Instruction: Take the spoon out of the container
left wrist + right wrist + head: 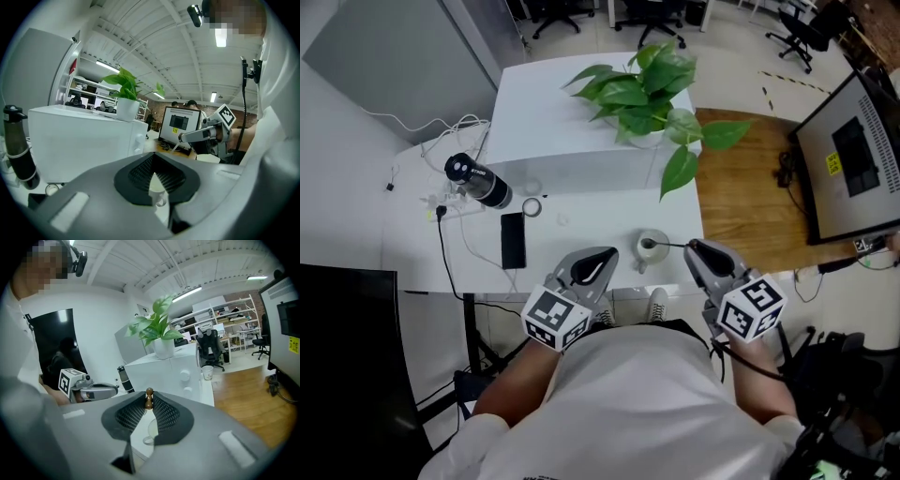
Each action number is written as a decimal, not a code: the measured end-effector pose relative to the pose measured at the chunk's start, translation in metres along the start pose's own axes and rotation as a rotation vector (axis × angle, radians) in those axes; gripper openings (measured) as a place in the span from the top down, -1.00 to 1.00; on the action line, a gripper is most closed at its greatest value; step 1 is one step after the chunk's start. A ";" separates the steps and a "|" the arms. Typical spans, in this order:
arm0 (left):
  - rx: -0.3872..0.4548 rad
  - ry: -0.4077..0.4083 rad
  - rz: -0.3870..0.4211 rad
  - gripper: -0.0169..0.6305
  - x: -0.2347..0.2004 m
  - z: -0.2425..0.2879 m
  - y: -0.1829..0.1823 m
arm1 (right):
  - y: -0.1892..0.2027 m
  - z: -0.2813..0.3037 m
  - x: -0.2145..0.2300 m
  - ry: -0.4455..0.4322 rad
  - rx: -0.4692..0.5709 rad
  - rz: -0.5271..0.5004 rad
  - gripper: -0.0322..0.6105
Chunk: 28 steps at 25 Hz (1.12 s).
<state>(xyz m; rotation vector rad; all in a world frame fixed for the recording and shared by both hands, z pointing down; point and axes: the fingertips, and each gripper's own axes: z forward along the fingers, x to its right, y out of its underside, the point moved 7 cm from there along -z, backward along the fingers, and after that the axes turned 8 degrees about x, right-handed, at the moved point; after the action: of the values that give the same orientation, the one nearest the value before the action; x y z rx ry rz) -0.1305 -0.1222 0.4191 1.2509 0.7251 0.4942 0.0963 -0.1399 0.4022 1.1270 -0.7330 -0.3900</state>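
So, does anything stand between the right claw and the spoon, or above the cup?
Nothing visible does. The right claw is shut on the brown end of the spoon, and the space above the cup looks free. The left claw stands beside the cup, apart.

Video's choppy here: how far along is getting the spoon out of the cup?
Done: the right gripper is shut on the brown handle end of the spoon. In hand: the spoon, its bowl end still in the white cup. Left: lifting it clear. The left gripper sits shut, empty.
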 end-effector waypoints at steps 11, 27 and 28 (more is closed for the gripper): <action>-0.028 0.118 0.023 0.94 0.004 -0.026 0.012 | 0.020 -0.014 -0.038 0.130 0.075 0.028 0.72; 0.040 -0.019 0.024 0.93 0.086 -0.045 0.025 | 0.032 -0.090 -0.041 0.027 0.061 -0.038 0.72; 0.042 -0.033 0.023 0.93 0.095 -0.046 0.027 | 0.033 -0.100 -0.039 0.023 0.065 -0.036 0.72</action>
<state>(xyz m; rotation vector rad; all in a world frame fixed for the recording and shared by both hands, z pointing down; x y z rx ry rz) -0.0975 -0.0187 0.4175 1.3048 0.6967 0.4783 0.1364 -0.0357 0.3960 1.2051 -0.7103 -0.3860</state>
